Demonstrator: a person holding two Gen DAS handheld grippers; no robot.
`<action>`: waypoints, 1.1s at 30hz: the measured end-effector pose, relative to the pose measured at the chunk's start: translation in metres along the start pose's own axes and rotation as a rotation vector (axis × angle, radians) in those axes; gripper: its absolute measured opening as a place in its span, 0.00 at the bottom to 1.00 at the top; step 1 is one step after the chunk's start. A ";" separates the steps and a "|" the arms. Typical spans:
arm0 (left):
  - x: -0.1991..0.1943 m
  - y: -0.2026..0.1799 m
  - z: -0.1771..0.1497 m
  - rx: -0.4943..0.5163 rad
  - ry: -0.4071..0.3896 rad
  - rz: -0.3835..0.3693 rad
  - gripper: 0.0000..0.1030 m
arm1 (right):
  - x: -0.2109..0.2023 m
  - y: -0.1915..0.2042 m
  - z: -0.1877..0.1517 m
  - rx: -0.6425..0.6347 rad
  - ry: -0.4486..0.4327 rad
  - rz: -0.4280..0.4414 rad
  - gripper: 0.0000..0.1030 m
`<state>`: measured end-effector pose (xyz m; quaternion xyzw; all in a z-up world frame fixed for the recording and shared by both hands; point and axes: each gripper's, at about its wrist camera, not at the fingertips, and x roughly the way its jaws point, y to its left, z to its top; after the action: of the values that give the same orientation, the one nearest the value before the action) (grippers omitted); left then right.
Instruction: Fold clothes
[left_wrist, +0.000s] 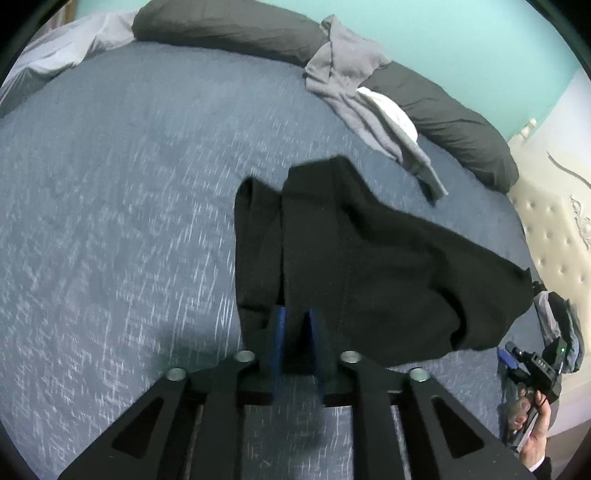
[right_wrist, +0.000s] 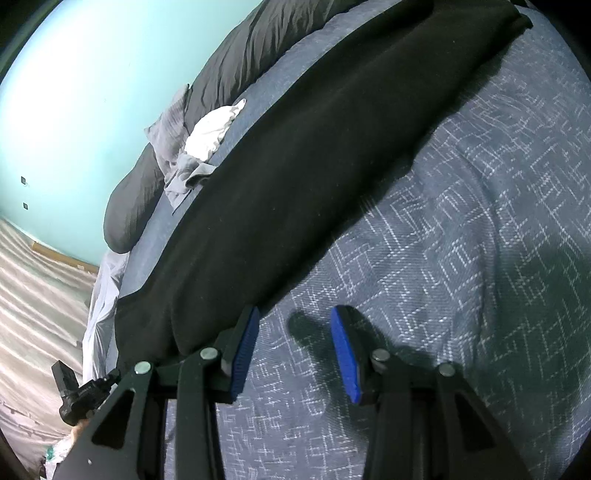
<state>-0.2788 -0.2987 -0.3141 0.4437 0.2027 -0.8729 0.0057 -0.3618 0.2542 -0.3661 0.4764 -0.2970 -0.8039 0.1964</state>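
Left gripper (left_wrist: 298, 343) pinching a fold of black garment (left_wrist: 369, 266) over the blue patterned bedspread (left_wrist: 110, 221).

Blue pads close together with dark cloth between them, apparently gripping it, though contact hard to confirm. Garment draped from that pinch across the bedspread, trailing toward the tufted cream headboard (left_wrist: 554, 229). Beyond the garment: crumpled grey clothing (left_wrist: 354, 92) with a white piece (left_wrist: 391, 110) tucked beside it, both against long dark pillows (left_wrist: 229, 31) along the teal wall (left_wrist: 461, 37). Right gripper (right_wrist: 293, 350) partly open, holding nothing, bare bedspread between its pads, left finger touching or just beside the garment's near edge (right_wrist: 295, 184). Hand (left_wrist: 532, 435) on the right gripper's handle near the headboard corner.
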 end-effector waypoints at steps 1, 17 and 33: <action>0.000 0.000 0.003 0.001 -0.008 0.001 0.42 | 0.000 0.000 0.000 0.001 -0.001 -0.001 0.40; 0.023 0.008 0.017 0.062 0.007 -0.006 0.47 | 0.000 -0.004 0.001 0.013 -0.002 0.014 0.40; 0.003 0.040 0.015 0.009 -0.029 -0.015 0.43 | -0.001 -0.006 0.001 0.033 -0.008 0.030 0.40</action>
<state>-0.2847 -0.3405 -0.3228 0.4293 0.2019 -0.8803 0.0002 -0.3629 0.2596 -0.3693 0.4719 -0.3183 -0.7976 0.1995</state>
